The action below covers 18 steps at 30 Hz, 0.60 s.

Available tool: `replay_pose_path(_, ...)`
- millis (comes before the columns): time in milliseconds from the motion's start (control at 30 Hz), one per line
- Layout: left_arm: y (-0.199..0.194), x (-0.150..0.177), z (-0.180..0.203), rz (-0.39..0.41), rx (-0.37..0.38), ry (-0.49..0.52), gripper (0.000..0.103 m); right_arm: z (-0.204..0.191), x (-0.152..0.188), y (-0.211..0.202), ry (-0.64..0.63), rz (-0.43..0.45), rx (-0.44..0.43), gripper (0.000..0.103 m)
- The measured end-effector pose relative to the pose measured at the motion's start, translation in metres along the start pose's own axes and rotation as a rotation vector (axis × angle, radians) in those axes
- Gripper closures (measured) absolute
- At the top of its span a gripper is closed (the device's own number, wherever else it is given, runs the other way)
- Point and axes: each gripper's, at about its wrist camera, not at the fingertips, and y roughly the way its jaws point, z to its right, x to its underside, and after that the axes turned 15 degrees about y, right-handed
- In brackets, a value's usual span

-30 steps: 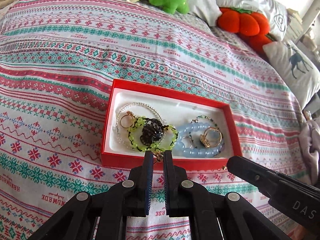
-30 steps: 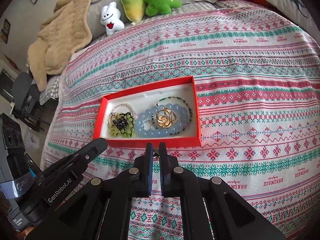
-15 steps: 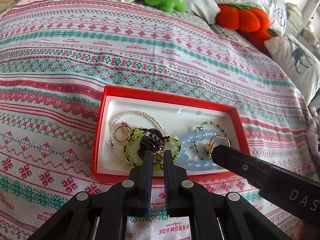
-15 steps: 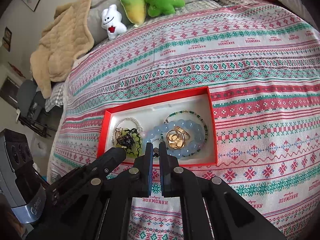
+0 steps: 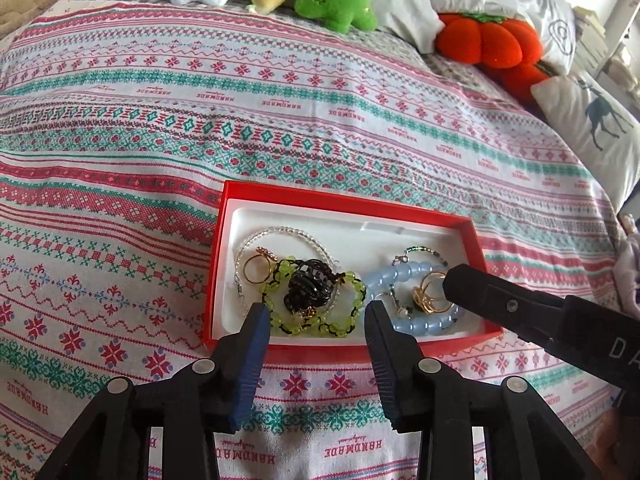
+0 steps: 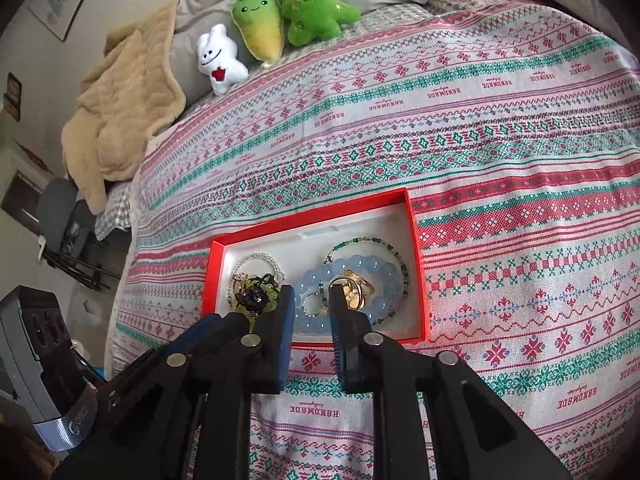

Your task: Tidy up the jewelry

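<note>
A red jewelry box (image 5: pixel 344 204) (image 6: pixel 312 216) with a white liner lies on the patterned bedspread. It holds a green bead bracelet (image 5: pixel 316 326) around a black clip (image 5: pixel 308 288), a clear bead strand (image 5: pixel 288 234), gold rings (image 5: pixel 256 270) (image 6: pixel 356 286), a blue bead bracelet (image 5: pixel 420 324) (image 6: pixel 356 266) and a dark green bead chain (image 6: pixel 372 242). My left gripper (image 5: pixel 318 312) is open and empty over the green bracelet at the box's near edge. My right gripper (image 6: pixel 312 292) is open and empty over the blue bracelet; it also shows in the left wrist view (image 5: pixel 520 308).
The bedspread (image 5: pixel 280 120) covers the whole bed. Plush toys (image 6: pixel 276 20) and pillows (image 5: pixel 500 4) line the far edge, with an orange pumpkin plush (image 5: pixel 488 44) at right. A beige blanket (image 6: pixel 120 104) lies at the far left corner.
Both grippers were shut and have opened. Both have moved forward, from in front of the box to over its near edge.
</note>
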Motion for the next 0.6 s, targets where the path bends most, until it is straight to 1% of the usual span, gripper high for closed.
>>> replay_pose_path(33,-0.002,0.001,0.001,-0.002,-0.004,0.005,0.059,0.000,0.000,-0.002,0.000,0.002,-0.001,0.073)
replay_pose_path(100,-0.005,0.002,0.001,-0.003,-0.008,0.008,0.058,0.000,0.002,-0.007,-0.004,0.005,0.002,0.070)
replay_pose_path(200,-0.009,0.006,0.001,-0.015,-0.014,0.007,0.050,-0.001,0.005,-0.013,-0.024,0.010,0.024,0.067)
replay_pose_path(267,-0.010,0.009,0.000,-0.026,-0.026,0.005,0.041,-0.001,0.009,-0.017,-0.041,0.013,0.042,0.061)
replay_pose_path(300,-0.011,0.010,0.000,-0.035,-0.038,0.002,0.040,-0.001,0.012,-0.020,-0.050,0.014,0.050,0.059)
replay_pose_path(367,-0.012,0.013,-0.001,-0.057,-0.059,-0.005,0.036,0.000,0.015,-0.025,-0.066,0.017,0.067,0.051)
replay_pose_path(400,-0.013,0.015,-0.002,-0.069,-0.065,-0.010,0.033,0.000,0.017,-0.028,-0.072,0.020,0.079,0.049)
replay_pose_path(467,-0.015,0.020,-0.004,-0.090,-0.074,-0.025,0.020,0.004,0.020,-0.035,-0.082,0.030,0.109,0.044)
replay_pose_path(533,-0.019,0.025,-0.004,-0.100,-0.083,-0.032,0.013,0.008,0.023,-0.042,-0.086,0.042,0.140,0.040)
replay_pose_path(600,-0.024,0.029,-0.003,-0.117,-0.113,-0.032,0.007,0.013,0.025,-0.048,-0.088,0.049,0.166,0.036)
